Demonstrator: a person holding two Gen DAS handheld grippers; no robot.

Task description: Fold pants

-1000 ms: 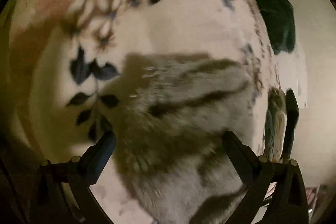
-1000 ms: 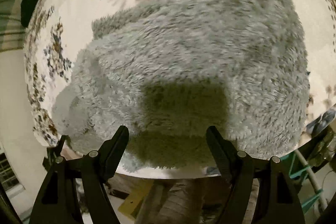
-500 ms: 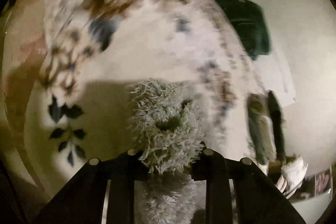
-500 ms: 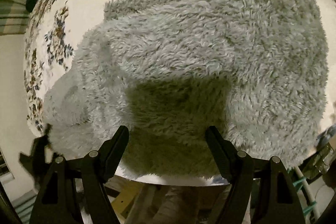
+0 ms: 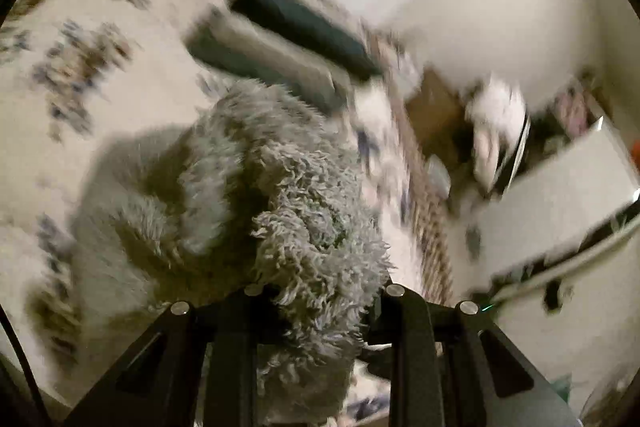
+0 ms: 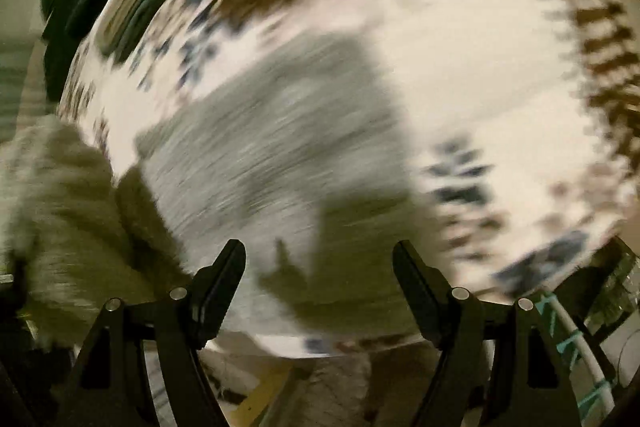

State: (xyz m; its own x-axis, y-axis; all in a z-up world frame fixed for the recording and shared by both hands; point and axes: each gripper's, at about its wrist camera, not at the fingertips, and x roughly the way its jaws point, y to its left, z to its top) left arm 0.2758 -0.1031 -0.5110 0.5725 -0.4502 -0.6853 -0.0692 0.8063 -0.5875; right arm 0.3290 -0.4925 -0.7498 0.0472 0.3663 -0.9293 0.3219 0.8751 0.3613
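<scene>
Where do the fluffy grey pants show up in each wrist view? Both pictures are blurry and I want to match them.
Left wrist view: the grey pants fill the lower middle, a bunch of them pinched between the fingers of the left gripper.
Right wrist view: the grey pants lie left of centre, beyond the open right gripper.
Shared landmark: the flowered bedspread under the pants.

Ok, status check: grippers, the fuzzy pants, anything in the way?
Left gripper shut on a bunch of the fuzzy grey pants, lifted off the floral bedspread. Right gripper open, empty, above pants. Nothing blocking; views blurred.
</scene>
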